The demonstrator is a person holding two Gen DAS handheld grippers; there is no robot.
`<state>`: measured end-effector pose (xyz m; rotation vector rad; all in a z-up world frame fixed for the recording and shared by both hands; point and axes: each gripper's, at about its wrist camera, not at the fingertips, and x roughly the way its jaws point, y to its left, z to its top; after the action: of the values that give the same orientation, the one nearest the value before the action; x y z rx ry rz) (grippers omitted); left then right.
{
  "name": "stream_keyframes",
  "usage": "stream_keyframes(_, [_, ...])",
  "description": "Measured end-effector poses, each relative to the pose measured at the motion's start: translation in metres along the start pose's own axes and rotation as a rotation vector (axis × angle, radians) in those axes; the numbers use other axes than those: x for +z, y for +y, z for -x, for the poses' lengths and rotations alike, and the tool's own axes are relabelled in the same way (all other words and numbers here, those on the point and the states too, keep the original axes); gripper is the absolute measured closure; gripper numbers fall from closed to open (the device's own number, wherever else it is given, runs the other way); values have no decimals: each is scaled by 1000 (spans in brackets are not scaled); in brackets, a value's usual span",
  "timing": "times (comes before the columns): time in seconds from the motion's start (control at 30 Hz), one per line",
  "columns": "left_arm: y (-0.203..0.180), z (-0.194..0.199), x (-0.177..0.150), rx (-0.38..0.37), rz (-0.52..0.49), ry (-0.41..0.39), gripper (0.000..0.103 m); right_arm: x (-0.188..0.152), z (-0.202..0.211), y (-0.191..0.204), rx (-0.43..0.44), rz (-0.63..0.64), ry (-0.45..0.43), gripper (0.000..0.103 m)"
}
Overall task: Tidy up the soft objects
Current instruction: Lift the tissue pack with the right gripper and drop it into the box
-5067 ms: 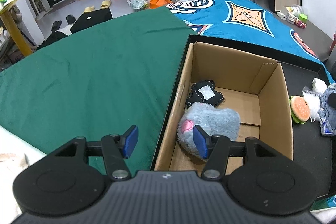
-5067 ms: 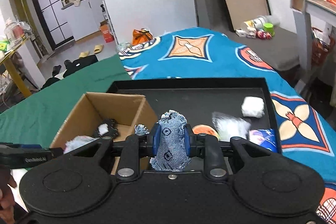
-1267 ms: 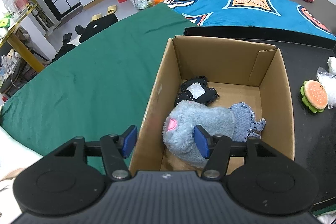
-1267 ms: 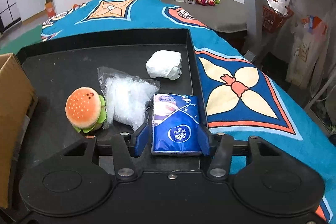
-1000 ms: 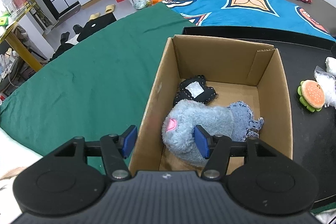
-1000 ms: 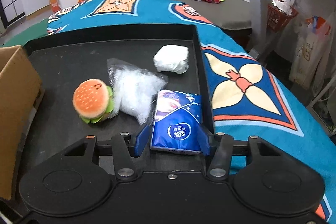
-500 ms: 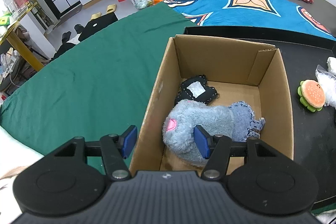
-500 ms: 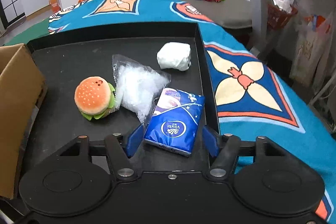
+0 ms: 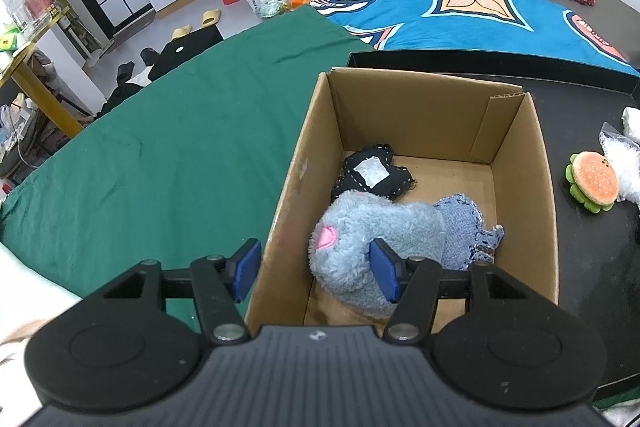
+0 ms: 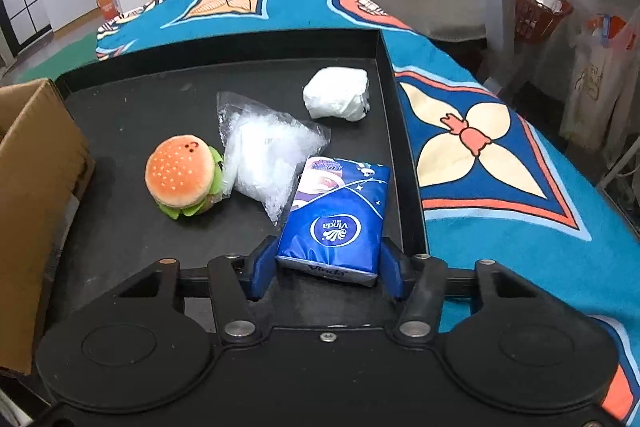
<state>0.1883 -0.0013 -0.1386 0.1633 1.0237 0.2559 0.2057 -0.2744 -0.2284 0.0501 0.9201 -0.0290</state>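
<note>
Right gripper point(image 10: 326, 273) first: its jaws have just been closing and now pinch a blue tissue pack point(image 10: 338, 221) at its near end, "Vinda" in white on the wrapper. Only this view shows the pack, resting near the right wall of the black tray point(image 10: 394, 115). Just beyond it, a clear crinkled plastic bag point(image 10: 266, 153) touches a plush hamburger point(image 10: 182, 175), orange bun, green frill; farther back sits a white wad point(image 10: 336, 99). Over to the left gripper point(image 9: 316, 269): jaws spread, straddling the near left wall of the cardboard box point(image 9: 544, 187), pinching nothing. Only here is the inside on show: a fluffy grey plush point(image 9: 368, 227) with a pink patch, frayed denim piece point(image 9: 464, 223) beside it, black stitched pouch point(image 9: 372, 173) behind.
</note>
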Motion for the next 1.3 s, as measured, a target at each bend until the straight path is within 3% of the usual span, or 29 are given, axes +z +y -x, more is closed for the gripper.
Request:
stream_keyframes(0.5, [8,6,0,-27,17,-10,44,13,38,10,33,58,-81,51])
stream_keyframes(1.3, [36,7,-6,-69,107,-32,45,33,95,64,139,131,-201,51])
